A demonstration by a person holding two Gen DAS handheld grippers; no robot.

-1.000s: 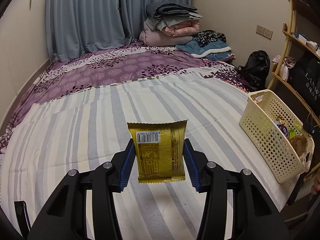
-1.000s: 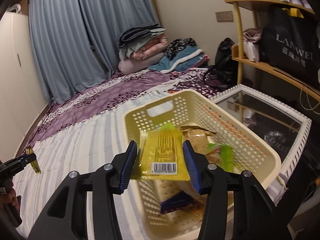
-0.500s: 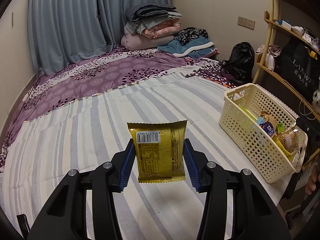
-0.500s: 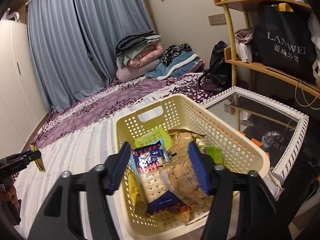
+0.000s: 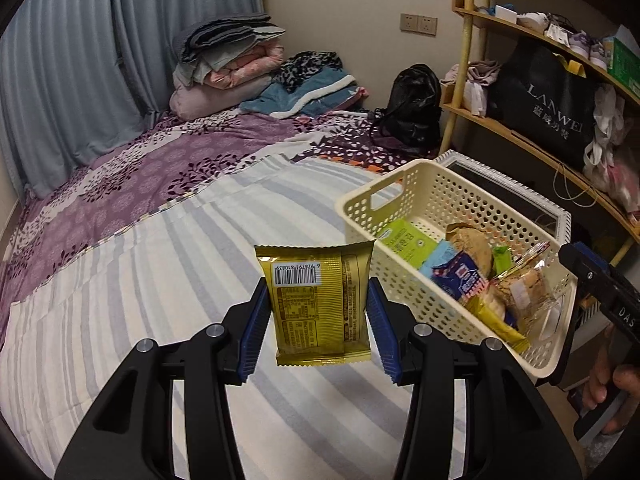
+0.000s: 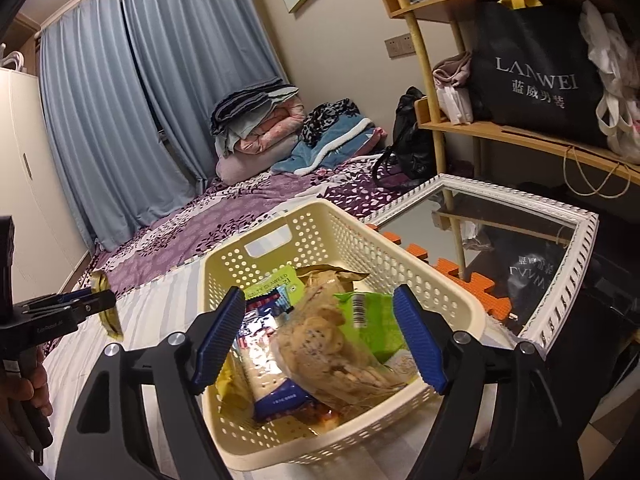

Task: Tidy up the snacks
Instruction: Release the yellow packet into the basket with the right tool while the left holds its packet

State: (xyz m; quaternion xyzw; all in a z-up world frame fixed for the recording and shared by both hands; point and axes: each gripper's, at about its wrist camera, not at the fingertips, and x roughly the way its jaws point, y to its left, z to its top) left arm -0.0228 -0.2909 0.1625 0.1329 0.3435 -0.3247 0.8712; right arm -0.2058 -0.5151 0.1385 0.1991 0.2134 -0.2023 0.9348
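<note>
Two grippers work over a bed covered with a grey-and-white striped sheet (image 5: 120, 300). The left gripper (image 5: 316, 320) is clamped on a gold foil snack packet (image 5: 318, 300), which it holds upright above the sheet, long axis vertical, barcode near the top and facing the camera. Just to its right stands a cream perforated plastic basket (image 5: 408, 280) at the bed's edge, crowded with a green seaweed pack (image 6: 276, 284), a clear cookie bag (image 6: 320, 340) and other wrappers. The right gripper (image 6: 320, 340) hangs over the basket's near end, its jaws opening, nothing pinched between them. Beside the basket lies a white-framed mirror (image 6: 560, 300).
</note>
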